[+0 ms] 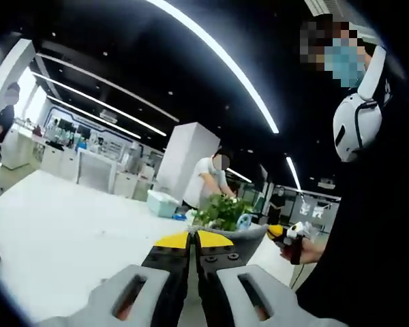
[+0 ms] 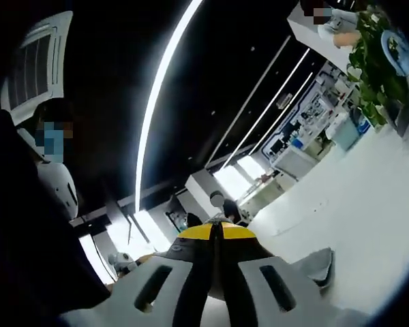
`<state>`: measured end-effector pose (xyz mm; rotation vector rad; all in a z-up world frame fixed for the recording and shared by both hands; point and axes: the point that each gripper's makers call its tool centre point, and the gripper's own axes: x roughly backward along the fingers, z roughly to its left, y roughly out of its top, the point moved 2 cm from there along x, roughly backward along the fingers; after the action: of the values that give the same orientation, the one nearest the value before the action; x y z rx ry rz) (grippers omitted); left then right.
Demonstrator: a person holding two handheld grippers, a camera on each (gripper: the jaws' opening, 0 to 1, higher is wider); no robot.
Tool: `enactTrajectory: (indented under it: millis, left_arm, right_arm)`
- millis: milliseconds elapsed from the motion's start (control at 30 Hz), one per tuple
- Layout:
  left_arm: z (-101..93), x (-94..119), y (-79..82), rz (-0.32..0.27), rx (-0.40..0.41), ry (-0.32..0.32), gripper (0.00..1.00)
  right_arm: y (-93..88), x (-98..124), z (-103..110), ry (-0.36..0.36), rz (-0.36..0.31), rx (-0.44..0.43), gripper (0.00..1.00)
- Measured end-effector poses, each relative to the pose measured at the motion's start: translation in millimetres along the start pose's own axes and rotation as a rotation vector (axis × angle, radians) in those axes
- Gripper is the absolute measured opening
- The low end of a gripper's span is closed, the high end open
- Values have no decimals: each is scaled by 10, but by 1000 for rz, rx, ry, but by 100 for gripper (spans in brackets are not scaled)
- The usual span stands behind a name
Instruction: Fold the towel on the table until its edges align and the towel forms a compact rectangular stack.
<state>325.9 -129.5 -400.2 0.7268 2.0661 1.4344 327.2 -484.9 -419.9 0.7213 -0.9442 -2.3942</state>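
No towel to be made out on the white counter (image 1: 61,231), left gripper (image 1: 193,238) and right gripper (image 2: 215,233) both raised with yellow-tipped jaws pressed together on nothing, leafy plant (image 1: 223,210) and teal bin (image 1: 161,202) beyond.

The left gripper (image 1: 193,240) has its yellow-tipped jaws pressed together above a white table (image 1: 54,231); beyond the tips stands what looks like a leafy plant (image 1: 223,211).
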Motion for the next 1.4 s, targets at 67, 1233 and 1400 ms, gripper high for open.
enactTrajectory:
  millis: [67, 1233, 1400]
  left_arm:
    - [8, -2, -20, 6, 1, 5, 3]
    - [319, -87, -475, 171, 51, 124, 3]
    - [410, -109, -549, 189, 61, 142, 3]
  right_arm:
    - [-12, 2, -14, -4, 6, 0, 0]
    - [-348, -134, -611, -171, 140, -49, 0]
    - [-399, -171, -646, -173, 152, -51, 0]
